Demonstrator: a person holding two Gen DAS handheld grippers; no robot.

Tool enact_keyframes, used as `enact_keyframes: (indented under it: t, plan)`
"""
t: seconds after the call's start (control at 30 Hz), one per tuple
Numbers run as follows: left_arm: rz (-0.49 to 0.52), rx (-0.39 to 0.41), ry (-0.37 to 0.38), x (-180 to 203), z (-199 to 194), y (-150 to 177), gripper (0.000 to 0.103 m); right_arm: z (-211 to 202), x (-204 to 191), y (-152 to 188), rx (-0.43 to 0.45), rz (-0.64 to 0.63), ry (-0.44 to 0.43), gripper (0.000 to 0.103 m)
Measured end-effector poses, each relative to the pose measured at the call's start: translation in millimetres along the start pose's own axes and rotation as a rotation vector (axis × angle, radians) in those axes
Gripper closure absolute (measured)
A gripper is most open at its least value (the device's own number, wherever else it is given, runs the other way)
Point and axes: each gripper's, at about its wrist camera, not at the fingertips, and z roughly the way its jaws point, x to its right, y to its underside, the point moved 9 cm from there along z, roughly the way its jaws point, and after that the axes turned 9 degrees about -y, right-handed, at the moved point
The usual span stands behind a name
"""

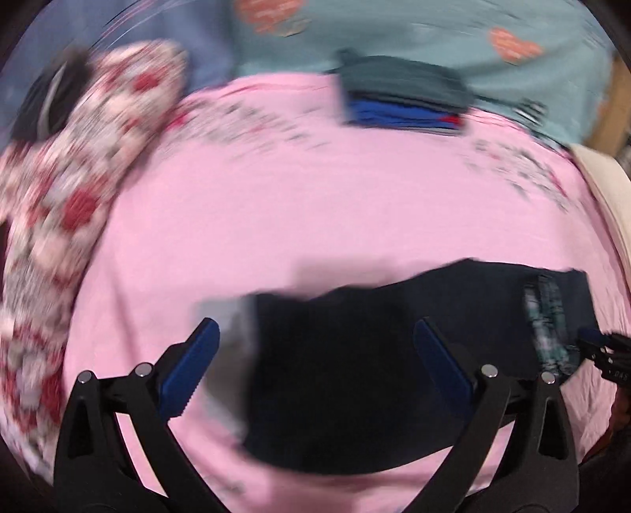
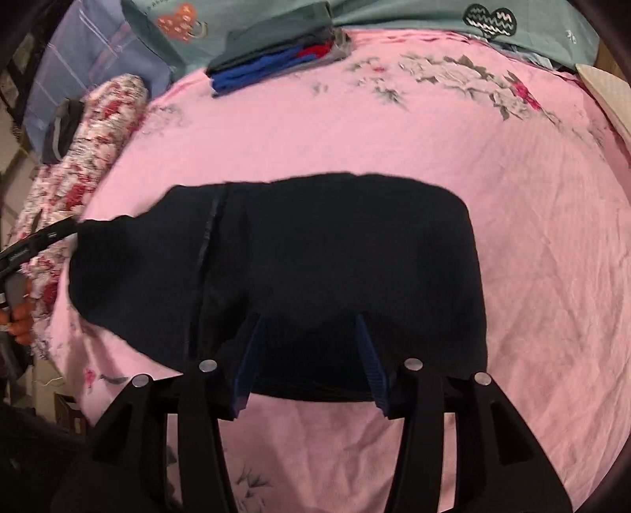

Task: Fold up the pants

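The dark pants (image 2: 315, 268) lie folded into a compact block on the pink bed sheet (image 2: 532, 244), roughly mid-bed, with wide bare sheet beyond their far edge and to their right. Their near edge runs straight just ahead of the right gripper (image 2: 311, 327); their left end bulges toward a floral bolster (image 2: 90, 158) along the bed's left side. A stack of folded clothes (image 2: 276, 59) sits at the far edge, well apart from the pants, against teal bedding (image 2: 394, 15). The right gripper's jaws stand partly apart, astride the near edge of the pants, pads not visibly pressing the cloth. In the blurred left wrist view, the left gripper (image 1: 315, 355) has its jaws spread wide above the pants' left end, holding nothing. A hand (image 2: 19, 315) shows at the left border.
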Motion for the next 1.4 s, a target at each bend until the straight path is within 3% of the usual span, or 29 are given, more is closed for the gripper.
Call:
enact_keyframes:
  t: [0.1,0.2,0.37,0.57,0.7,0.77,0.8,1.0,1.1,1.17,1.3,1.37,1.4]
  plan:
    - [-0.127,-0.046,-0.016,-49,14,16,0.003,7,-3,-3,0.011,0.003,0.016,0.04]
    - [-0.163,-0.088,0.026,-67,35,27,0.003,12,-9,-4,0.004,-0.011,0.042,0.033]
    - [-0.128,-0.148,0.179,-51,55,32,0.003,15,-10,-5,-0.004,-0.005,0.078,0.031]
    - [-0.144,-0.223,0.267,-42,75,35,0.003,14,-9,-5,-0.004,0.006,0.093,0.031]
    - [-0.104,-0.222,0.286,-36,78,33,0.004,15,-10,-5,0.002,0.0,0.104,0.031]
    - [-0.085,-0.22,0.314,-31,77,31,0.012,16,-10,-5,0.0,-0.008,0.115,0.031]
    - [-0.067,-0.219,0.344,-27,75,30,0.027,16,-10,-4,0.0,-0.009,0.119,0.031]
    - [-0.015,-0.219,0.382,-25,70,27,0.051,17,-10,-5,0.009,-0.005,0.145,0.03]
    - [-0.011,-0.18,0.402,-28,56,21,0.068,17,-10,-4,0.017,-0.006,0.15,0.03]
    - [-0.015,-0.164,0.434,-27,47,19,0.073,16,-10,-4,0.025,-0.008,0.155,0.03]
    - [-0.011,-0.176,0.426,-27,50,22,0.071,2,-16,-11,0.05,-0.004,0.202,0.034]
    - [-0.033,-0.199,0.428,-29,55,24,0.066,-17,-42,-22,0.133,-0.061,0.165,0.034]
    - [-0.039,-0.221,0.423,-30,59,27,0.055,-25,-60,-29,0.172,-0.119,0.151,0.034]
